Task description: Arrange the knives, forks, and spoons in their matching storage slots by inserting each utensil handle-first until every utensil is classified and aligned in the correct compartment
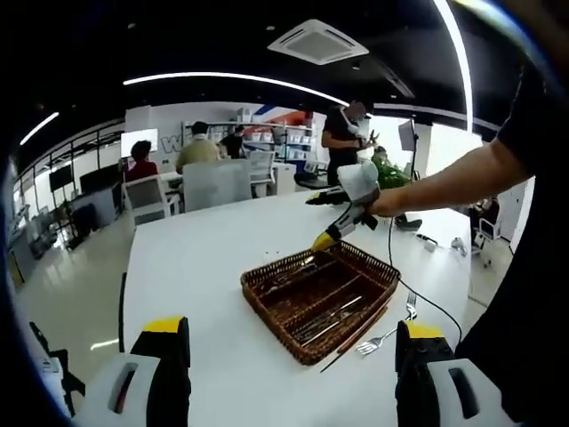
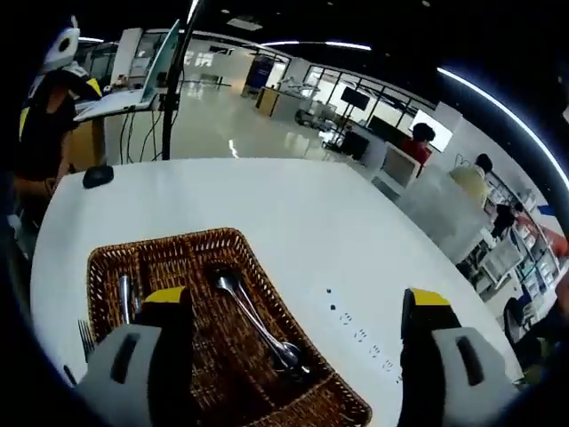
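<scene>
Grey left gripper [image 1: 289, 356] w/ yellow-tipped black jaws; black sleeve [image 1: 533, 116].

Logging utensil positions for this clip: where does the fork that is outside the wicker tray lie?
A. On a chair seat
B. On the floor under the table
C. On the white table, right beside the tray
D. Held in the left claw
C: in the left gripper view the fork lies flat on the white table, next to a corner of the wicker tray, and no claw holds it.

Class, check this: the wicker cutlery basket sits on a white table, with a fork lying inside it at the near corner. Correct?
Not quite. In the left gripper view the fork lies outside the wicker cutlery basket, on the white table beside its near corner.
</scene>
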